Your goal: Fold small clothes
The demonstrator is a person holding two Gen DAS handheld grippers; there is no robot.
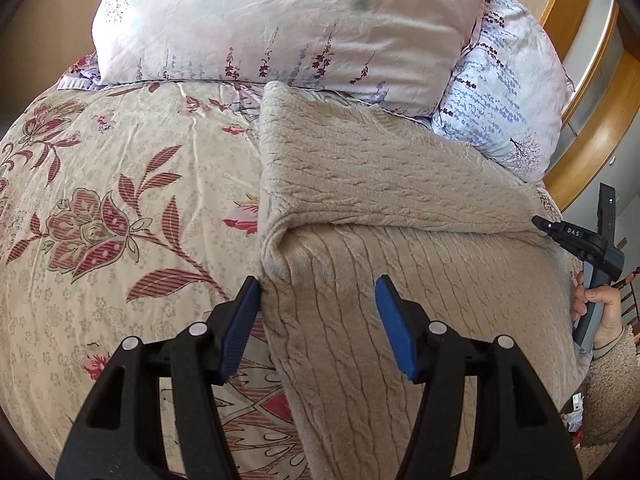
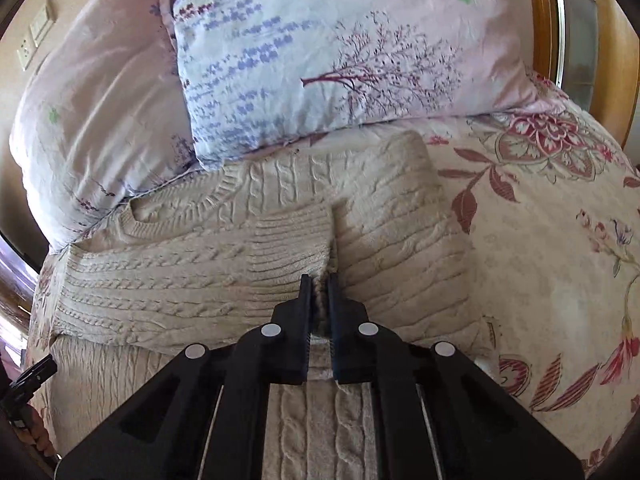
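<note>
A beige cable-knit sweater (image 1: 400,200) lies on the flowered bedspread (image 1: 120,208), with one sleeve folded across its body. My left gripper (image 1: 318,300) is open and straddles the sweater's left edge near the sleeve fold. In the right wrist view the same sweater (image 2: 180,276) lies below the pillows, collar to the far left. My right gripper (image 2: 319,280) is shut on the ribbed cuff of the folded sleeve (image 2: 288,236), over the sweater's body. It also shows in the left wrist view (image 1: 540,222) at the sweater's right edge, held by a hand.
Two flowered pillows (image 1: 288,24) (image 2: 320,60) lie at the head of the bed, touching the sweater's far edge. A wooden headboard (image 1: 592,128) curves behind them on the right. The bedspread (image 2: 540,240) extends to the right of the sweater.
</note>
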